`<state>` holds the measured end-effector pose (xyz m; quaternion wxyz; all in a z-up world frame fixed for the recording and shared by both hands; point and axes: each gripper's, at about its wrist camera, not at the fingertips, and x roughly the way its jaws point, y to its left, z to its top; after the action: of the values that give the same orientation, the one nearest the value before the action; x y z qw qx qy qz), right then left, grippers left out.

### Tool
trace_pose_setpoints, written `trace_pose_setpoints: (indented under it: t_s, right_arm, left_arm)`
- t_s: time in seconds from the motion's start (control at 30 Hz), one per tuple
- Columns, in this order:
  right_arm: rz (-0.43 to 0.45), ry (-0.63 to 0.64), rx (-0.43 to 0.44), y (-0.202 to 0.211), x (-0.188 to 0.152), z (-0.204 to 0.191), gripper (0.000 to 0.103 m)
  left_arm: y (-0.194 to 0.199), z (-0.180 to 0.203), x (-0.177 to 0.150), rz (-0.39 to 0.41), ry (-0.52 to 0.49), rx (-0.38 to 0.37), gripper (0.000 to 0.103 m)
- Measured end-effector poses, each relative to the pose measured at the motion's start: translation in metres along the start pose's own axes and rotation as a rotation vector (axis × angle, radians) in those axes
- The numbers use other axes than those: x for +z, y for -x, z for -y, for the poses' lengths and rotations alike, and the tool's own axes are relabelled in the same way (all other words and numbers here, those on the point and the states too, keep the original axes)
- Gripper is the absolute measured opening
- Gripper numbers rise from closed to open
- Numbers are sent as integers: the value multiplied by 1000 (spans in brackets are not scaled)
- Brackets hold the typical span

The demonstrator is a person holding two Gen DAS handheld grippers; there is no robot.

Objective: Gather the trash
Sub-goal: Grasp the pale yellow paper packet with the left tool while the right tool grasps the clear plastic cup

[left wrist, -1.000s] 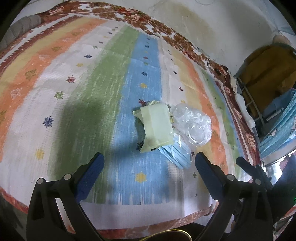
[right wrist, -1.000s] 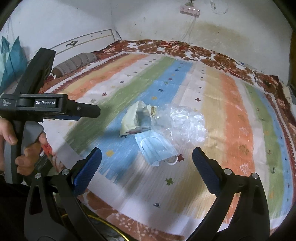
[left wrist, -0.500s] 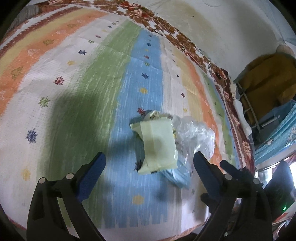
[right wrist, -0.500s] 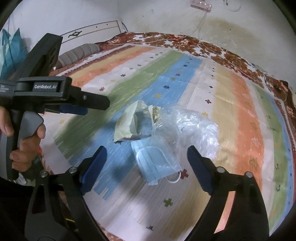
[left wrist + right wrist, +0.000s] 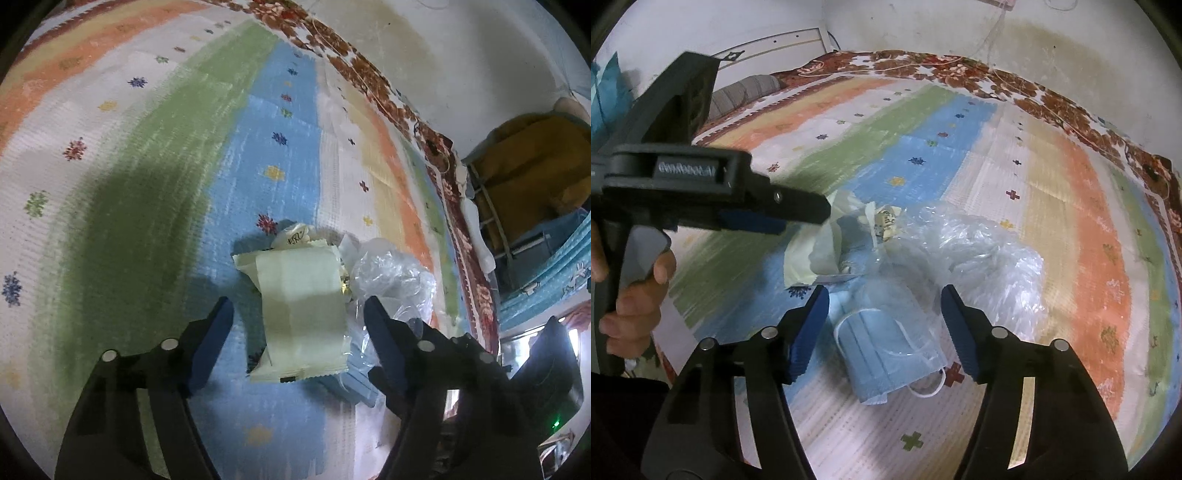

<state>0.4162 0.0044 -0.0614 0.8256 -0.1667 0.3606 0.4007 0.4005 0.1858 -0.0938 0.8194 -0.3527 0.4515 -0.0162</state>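
- Right now left tool [image 5: 299, 314] is spread wide, straddling the pale green wrapper [image 5: 301, 306] on the striped bedspread [image 5: 129, 166].
- Right tool [image 5: 884, 299] is also spread, over the blue face mask [image 5: 890, 350]; clear plastic bag [image 5: 979, 258] touches it.

Striped bedspread [image 5: 1052, 206] runs in bands of green, sky blue, white, pale yellow and orange, dotted with small flowers and crosses, and a red-brown floral border edges it. Pale yellow-green wrapper [image 5: 301, 306], light blue face mask [image 5: 886, 354] with white ear loops, clear plastic bag [image 5: 982, 258]. Both grippers are black with blue pads [image 5: 809, 332].
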Motion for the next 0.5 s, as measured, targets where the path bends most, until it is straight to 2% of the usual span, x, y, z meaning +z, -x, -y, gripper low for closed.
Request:
trace_pose_setpoints:
  t_s: [0.23, 0.3, 0.37, 0.43, 0.5]
  right_arm:
    - [6, -26, 2, -6, 5, 8, 58]
    - [5, -38, 14, -8, 6, 10, 58]
    - [3, -40, 15, -10, 7, 11, 52]
    - [0, -42, 10, -12, 7, 11, 41]
    - [2, -43, 13, -12, 7, 10, 41]
  left_arm:
    - [-8, 5, -2, -3, -10, -6, 59]
    - [-9, 6, -3, -3, -16, 0, 54]
    - [-9, 7, -3, 0, -17, 3, 50]
    - [-9, 7, -3, 6, -19, 12, 44]
    - [-9, 7, -4, 3, -24, 11, 38]
